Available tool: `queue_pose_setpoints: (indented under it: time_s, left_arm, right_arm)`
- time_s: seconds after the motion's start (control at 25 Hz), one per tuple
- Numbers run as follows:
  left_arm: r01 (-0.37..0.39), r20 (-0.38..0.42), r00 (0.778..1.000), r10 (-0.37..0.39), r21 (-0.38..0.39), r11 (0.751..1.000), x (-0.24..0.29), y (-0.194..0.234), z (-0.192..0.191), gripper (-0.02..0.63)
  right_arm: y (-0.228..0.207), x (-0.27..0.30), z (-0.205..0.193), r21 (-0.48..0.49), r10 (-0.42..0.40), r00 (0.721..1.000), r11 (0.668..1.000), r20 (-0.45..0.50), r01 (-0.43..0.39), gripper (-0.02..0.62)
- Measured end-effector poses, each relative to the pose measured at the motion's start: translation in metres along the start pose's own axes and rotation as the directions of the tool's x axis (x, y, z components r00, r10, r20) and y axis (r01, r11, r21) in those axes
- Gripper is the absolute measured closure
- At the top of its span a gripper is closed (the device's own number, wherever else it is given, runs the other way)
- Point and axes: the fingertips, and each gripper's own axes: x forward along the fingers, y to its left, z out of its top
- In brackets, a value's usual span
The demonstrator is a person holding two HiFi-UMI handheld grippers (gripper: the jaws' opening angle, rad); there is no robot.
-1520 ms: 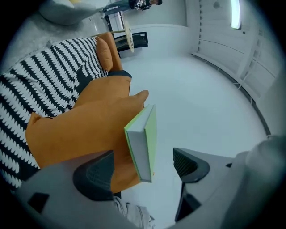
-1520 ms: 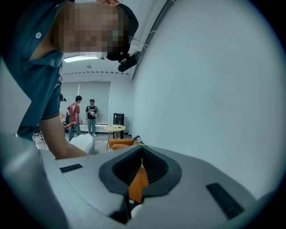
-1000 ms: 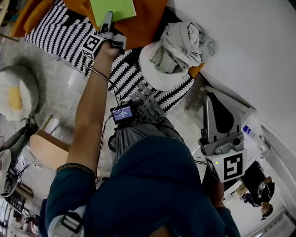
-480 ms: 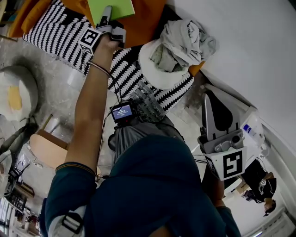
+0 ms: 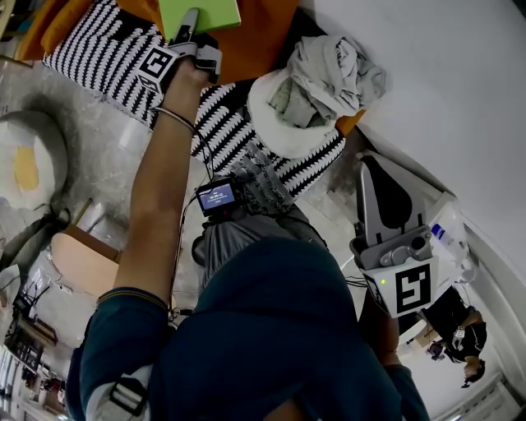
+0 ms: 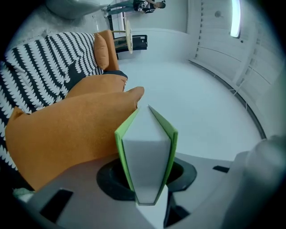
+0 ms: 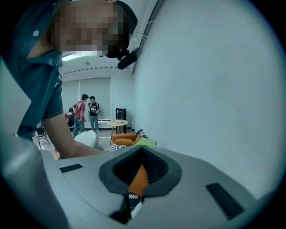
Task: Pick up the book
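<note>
The green book sits edge-on between the jaws of the left tongs. These jaws have just been closing and clamp its covers. Its long axis runs straight ahead of those tongs, beside the orange cushion. The right tongs, narrowed on nothing, are well apart from it. Judged nearer: the left.

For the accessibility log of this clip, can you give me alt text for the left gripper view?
A green-covered book, seen end-on with its white pages showing, sits clamped between the jaws of the left gripper, which have just been closing. An orange cushion lies left of it, with a black-and-white patterned blanket behind.
</note>
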Motion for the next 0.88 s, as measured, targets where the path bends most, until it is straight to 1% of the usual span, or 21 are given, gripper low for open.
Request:
queue_pose_setpoints:
  time_s: [0.12, 0.24, 0.4, 0.6, 0.76, 0.8, 0.88]
  left_arm:
    - [0.008, 0.002, 1.000, -0.008, 0.040, 0.999, -0.007, -0.008, 0.004, 0.468]
    - [0.026, -0.003, 1.000, -0.026, 0.097, 0.995, -0.017, -0.026, 0.008, 0.469]
    - [0.069, -0.010, 0.998, -0.068, 0.193, 0.979, -0.033, -0.061, 0.016, 0.469]
    - [0.130, -0.021, 0.991, -0.130, 0.307, 0.943, -0.059, -0.113, 0.026, 0.470]
    - [0.198, -0.028, 0.979, -0.202, 0.352, 0.915, -0.087, -0.162, 0.032, 0.471]
    - [0.206, -0.030, 0.977, -0.210, 0.371, 0.905, -0.095, -0.174, 0.033, 0.471]
    - [0.209, -0.034, 0.976, -0.216, 0.440, 0.873, -0.111, -0.196, 0.037, 0.472]
  right_arm:
    - [0.000, 0.001, 0.001, 0.001, 0.009, 1.000, 1.000, 0.005, -0.009, 0.581]
    - [0.003, 0.000, 0.004, -0.004, 0.021, 1.000, 1.000, 0.024, -0.021, 0.581]
    - [0.008, -0.002, 0.014, -0.048, 0.058, 0.996, 0.997, 0.073, -0.055, 0.581]
    - [0.014, -0.005, 0.023, -0.049, 0.093, 0.990, 0.995, 0.105, -0.089, 0.581]
    - [0.021, -0.012, 0.033, -0.050, 0.128, 0.980, 0.991, 0.149, -0.122, 0.581]
    - [0.022, -0.014, 0.036, -0.056, 0.136, 0.977, 0.990, 0.162, -0.129, 0.581]
    - [0.025, -0.018, 0.041, -0.067, 0.152, 0.971, 0.988, 0.183, -0.142, 0.581]
